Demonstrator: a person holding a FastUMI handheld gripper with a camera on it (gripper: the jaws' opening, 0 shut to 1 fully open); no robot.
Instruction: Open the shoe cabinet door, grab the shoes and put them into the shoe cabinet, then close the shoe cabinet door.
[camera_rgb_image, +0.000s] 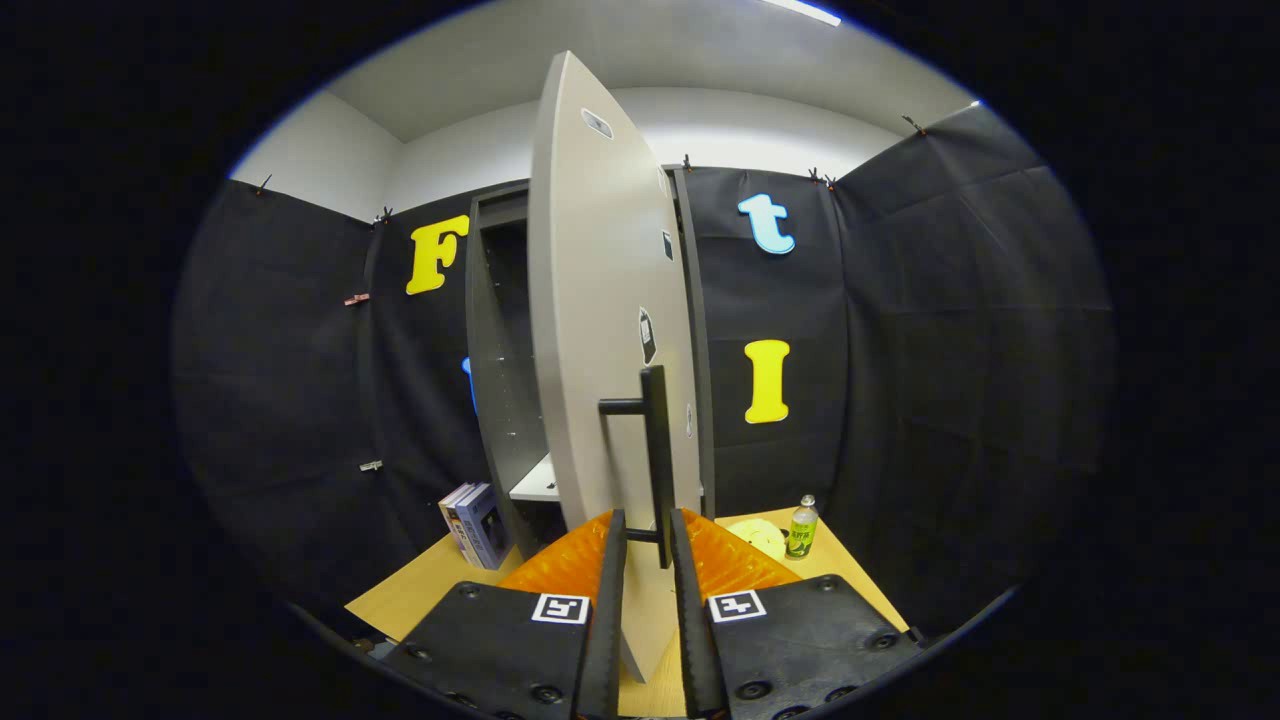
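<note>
Swinging the shoe cabinet door (590, 300) is what I am doing now: it is standing partly open, edge-on just ahead of the gripper (648, 545). The 2 fingers are sitting narrow, bracketing the lower end of the dark bar handle (655, 450); whether both are pressing it, I cannot tell. I am judging the panel stiff, fairly light and hinge-guided, and the handle rigid but smooth, so it is the place to hold. The cabinet (495, 380) is showing a pale shelf (535, 482) inside.
</note>
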